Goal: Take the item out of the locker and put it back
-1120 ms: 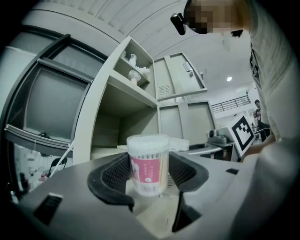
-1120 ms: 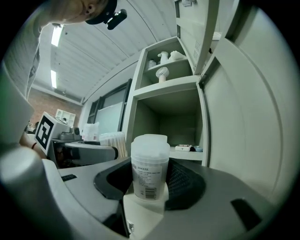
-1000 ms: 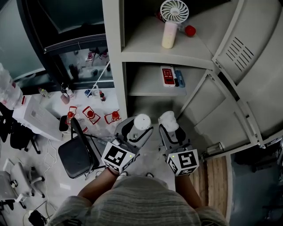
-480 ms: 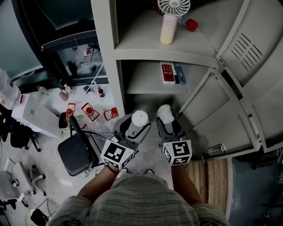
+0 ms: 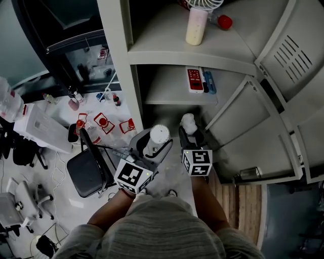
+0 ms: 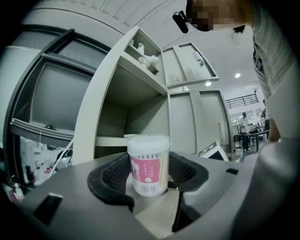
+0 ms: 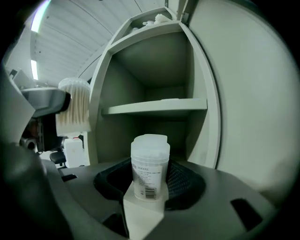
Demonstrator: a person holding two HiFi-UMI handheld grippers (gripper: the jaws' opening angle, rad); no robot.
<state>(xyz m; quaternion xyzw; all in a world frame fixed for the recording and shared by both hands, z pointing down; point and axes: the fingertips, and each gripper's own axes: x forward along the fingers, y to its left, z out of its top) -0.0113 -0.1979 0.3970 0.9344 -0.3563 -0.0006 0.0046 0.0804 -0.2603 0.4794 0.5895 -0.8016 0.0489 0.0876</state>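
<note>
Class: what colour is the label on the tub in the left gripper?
Pink, on the cotton-swab tub; clearest in the left gripper view.

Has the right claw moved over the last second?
Yes. In the head view the right claw, shut on a clear jar, has moved up-frame toward the locker: the gap to the shelf edge under the red remote has narrowed.

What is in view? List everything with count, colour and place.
locker: one, grey-white, doors open
fan: one, white, top shelf
red-capped item: one, top shelf beside the fan
remote-like device: one, red and white, middle shelf
pen-like item: one, blue, beside the device
cotton swab tub: one, clear, pink label, in left gripper
jar: one, clear, in right gripper
chair: one, black, floor, left
left gripper: shut on cotton swab tub
right gripper: shut on jar
</note>
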